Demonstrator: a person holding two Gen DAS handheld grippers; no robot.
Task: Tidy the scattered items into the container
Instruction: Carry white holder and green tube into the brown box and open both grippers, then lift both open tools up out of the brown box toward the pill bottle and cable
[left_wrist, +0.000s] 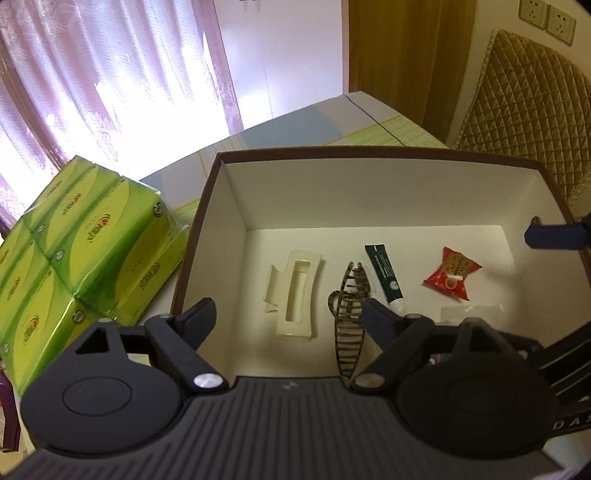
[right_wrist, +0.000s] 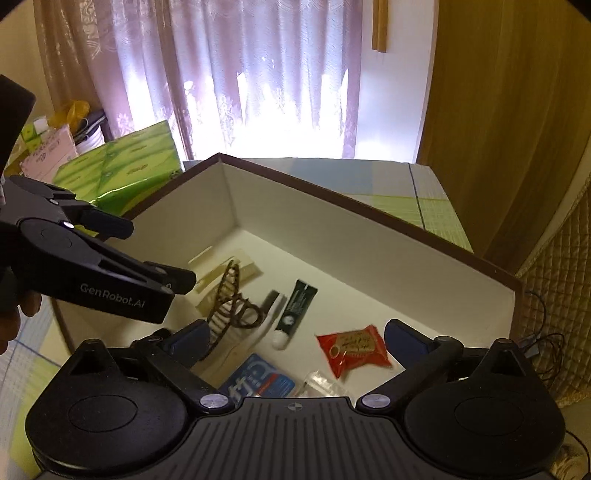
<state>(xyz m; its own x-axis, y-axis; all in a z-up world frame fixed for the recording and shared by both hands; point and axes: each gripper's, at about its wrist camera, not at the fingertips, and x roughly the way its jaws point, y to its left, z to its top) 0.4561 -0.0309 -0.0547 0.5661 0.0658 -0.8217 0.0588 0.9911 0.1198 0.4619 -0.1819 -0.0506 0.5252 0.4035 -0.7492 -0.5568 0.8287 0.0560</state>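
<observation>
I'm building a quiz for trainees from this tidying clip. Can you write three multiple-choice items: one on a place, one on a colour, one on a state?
1. Where does the red snack packet lie?
A. inside the box
B. on the tissue pack
C. in the fingers

2. What colour is the tissue multipack?
A. blue
B. green
C. white

3. How is the right gripper?
A. shut on the tube
B. shut, empty
C. open, empty

Key: 1 A, it rests on the box floor; 2 B, its wrapping is green; 3 C, its fingers stand wide apart with nothing between them.
</observation>
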